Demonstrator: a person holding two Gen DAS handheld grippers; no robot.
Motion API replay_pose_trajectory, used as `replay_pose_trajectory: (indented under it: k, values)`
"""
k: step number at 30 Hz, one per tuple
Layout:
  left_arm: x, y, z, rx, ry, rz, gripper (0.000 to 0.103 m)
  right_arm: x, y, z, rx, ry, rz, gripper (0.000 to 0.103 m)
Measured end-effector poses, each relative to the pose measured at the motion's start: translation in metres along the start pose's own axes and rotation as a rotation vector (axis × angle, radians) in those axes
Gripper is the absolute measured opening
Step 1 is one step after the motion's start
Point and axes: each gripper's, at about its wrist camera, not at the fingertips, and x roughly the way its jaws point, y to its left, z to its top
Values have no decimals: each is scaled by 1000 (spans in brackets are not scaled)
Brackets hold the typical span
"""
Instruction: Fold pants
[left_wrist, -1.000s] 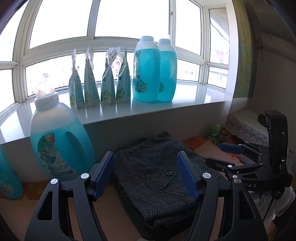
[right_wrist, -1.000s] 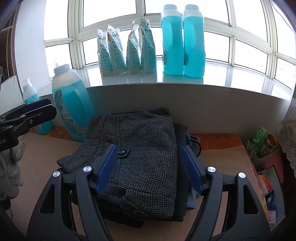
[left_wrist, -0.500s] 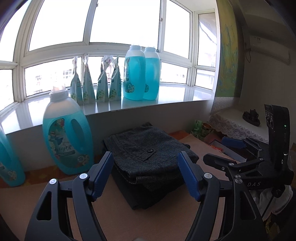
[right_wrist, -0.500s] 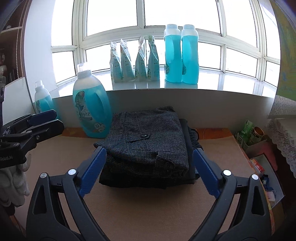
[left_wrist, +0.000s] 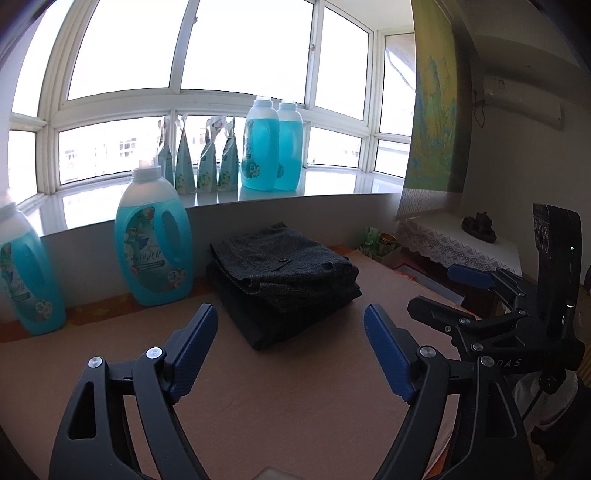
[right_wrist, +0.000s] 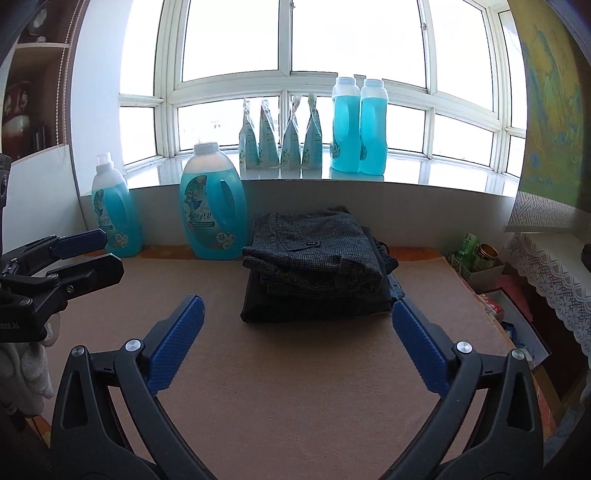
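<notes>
Folded grey tweed pants (left_wrist: 284, 264) (right_wrist: 317, 245) with a dark button lie on top of a stack of darker folded garments (right_wrist: 314, 306) at the far side of the tan table mat (right_wrist: 295, 387). My left gripper (left_wrist: 290, 349) is open and empty, well back from the stack over the mat. My right gripper (right_wrist: 295, 339) is open and empty, also short of the stack. Each gripper shows in the other's view, the right one (left_wrist: 461, 291) at the right edge and the left one (right_wrist: 92, 251) at the left edge.
Two large blue detergent bottles (right_wrist: 212, 206) (right_wrist: 114, 210) stand on the table left of the stack. More bottles (right_wrist: 356, 125) and refill pouches (right_wrist: 280, 136) line the windowsill. Tins and boxes (right_wrist: 476, 254) and a lace-covered side table (right_wrist: 554, 266) sit at the right.
Both grippers have pulled back from the pants stack, which now sits farther away and fully in view. Both stayed open and empty.
</notes>
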Motion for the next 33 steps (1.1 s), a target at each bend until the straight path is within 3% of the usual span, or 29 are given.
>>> replay_pose_trajectory:
  k: [15,21,33]
  values:
    - [-73,5,-69,-80,2,37,83,-53,36,-62,68,6,-56,103]
    - [-91,7,-92,-110,-3,108,83,-55,43,-84,120,28,-66,103]
    - [-105,15,-114,-135,39,176,83,-61,40,-94,134,26,-136,103]
